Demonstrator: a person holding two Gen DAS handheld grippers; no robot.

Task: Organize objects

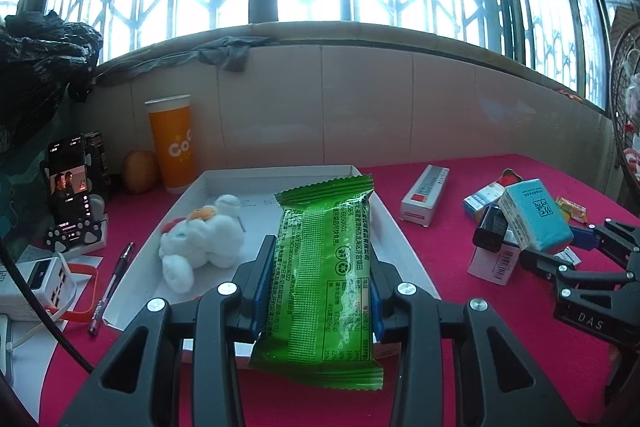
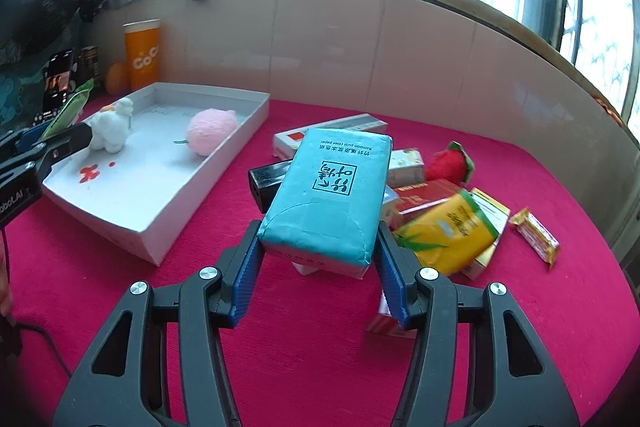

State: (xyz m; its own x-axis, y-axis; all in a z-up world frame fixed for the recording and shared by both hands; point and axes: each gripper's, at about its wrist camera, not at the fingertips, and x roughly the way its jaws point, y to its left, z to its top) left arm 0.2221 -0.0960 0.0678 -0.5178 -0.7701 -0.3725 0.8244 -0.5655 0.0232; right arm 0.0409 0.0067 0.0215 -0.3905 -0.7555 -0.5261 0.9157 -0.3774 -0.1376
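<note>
- The left gripper (image 1: pixel 316 291) is clamping its fingers on the sides of a green snack packet (image 1: pixel 324 279), whose long axis is running straight ahead along the fingers, over the near end of the white tray (image 1: pixel 280 174).
- The right gripper (image 2: pixel 318 263) is gripping a teal tissue pack (image 2: pixel 328 195) at its near end, with the pack pointing forward above the pile of boxes (image 2: pixel 420 195).
- The tray is lying ahead-left of the right gripper, well apart; the left one is nearer and likely releasing first.
- A white plush toy (image 1: pixel 202 241) is sitting in the tray left of the packet, and a pink plush ball (image 2: pixel 211 131) towards its far end, leaving bare floor between them.
- An orange cup (image 1: pixel 174 143), a phone (image 1: pixel 69 195) and a pen (image 1: pixel 112 287) are standing clear on the red surface (image 1: pixel 440 307).
</note>
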